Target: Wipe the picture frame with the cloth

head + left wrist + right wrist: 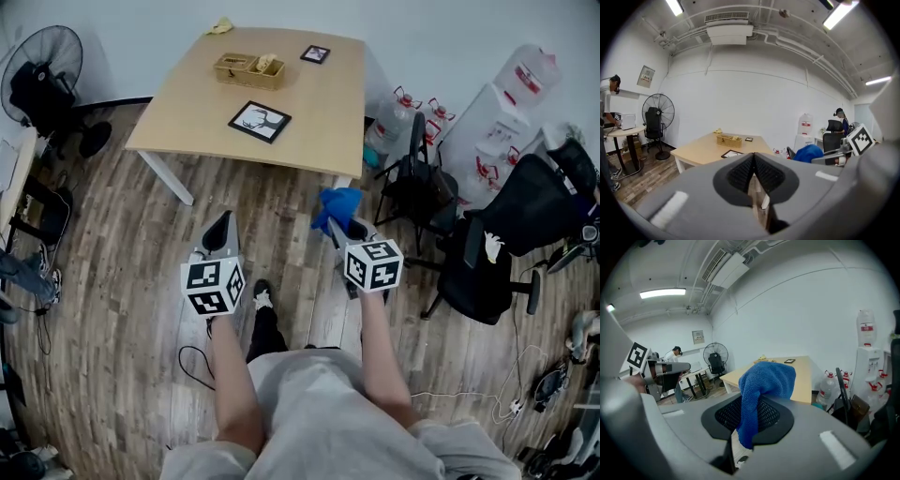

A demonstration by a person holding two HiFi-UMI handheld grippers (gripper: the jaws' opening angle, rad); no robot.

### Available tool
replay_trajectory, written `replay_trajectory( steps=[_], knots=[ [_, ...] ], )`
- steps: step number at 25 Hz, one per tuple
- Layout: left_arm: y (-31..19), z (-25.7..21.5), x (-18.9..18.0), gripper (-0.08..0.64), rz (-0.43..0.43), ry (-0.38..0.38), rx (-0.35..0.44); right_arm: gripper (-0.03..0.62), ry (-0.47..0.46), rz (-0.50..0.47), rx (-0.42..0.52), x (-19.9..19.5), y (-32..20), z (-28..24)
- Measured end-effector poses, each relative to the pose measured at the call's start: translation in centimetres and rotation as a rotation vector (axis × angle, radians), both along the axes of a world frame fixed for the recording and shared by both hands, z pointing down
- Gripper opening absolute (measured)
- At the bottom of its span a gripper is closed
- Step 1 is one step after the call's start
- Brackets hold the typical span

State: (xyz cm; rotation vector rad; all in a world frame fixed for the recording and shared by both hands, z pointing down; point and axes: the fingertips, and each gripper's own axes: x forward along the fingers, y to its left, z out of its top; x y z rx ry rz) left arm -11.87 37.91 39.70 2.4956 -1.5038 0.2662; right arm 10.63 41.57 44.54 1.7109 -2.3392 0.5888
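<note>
- Blue cloth point(336, 206) is hanging pinched in the right gripper point(345, 228), above the wooden floor point(122, 244) and well apart from the counter point(187, 112).
- Black-edged picture frame point(260, 121) is lying flat on that counter, near its front edge.
- Beside it, the left gripper point(221, 234) is hovering with its jaws pressed together on nothing.

Wooden box point(248, 69) on the table point(319, 131), black fan point(42, 64) far left.
</note>
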Motion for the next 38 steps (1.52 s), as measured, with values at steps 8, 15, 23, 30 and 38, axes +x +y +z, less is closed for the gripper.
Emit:
replay_trajectory(
  steps=[8,15,23,30,38],
  knots=[
    [-10.5,0.3,0.3,0.052,0.049,0.047,-0.043,0.048,0.041,0.078,-0.031,1.6,-8.5,-0.9],
    [-19.2,2.2,0.6,0.052,0.122,0.053,-0.089,0.048,0.08,0.129,-0.066,1.4,-16.4,0.1],
    [-28.4,4.0,-1.2,0.052,0.187,0.033,-0.12,0.048,0.096,0.135,-0.086,-2.5,-25.8,1.6],
    [-33.6,4.4,-1.4,0.052,0.214,0.024,-0.125,0.048,0.099,0.18,-0.083,-2.3,-30.9,1.8],
    [-38.6,4.9,0.5,0.052,0.248,-0.053,-0.112,0.048,0.207,0.153,-0.084,-0.5,-37.4,2.1]
  ],
)
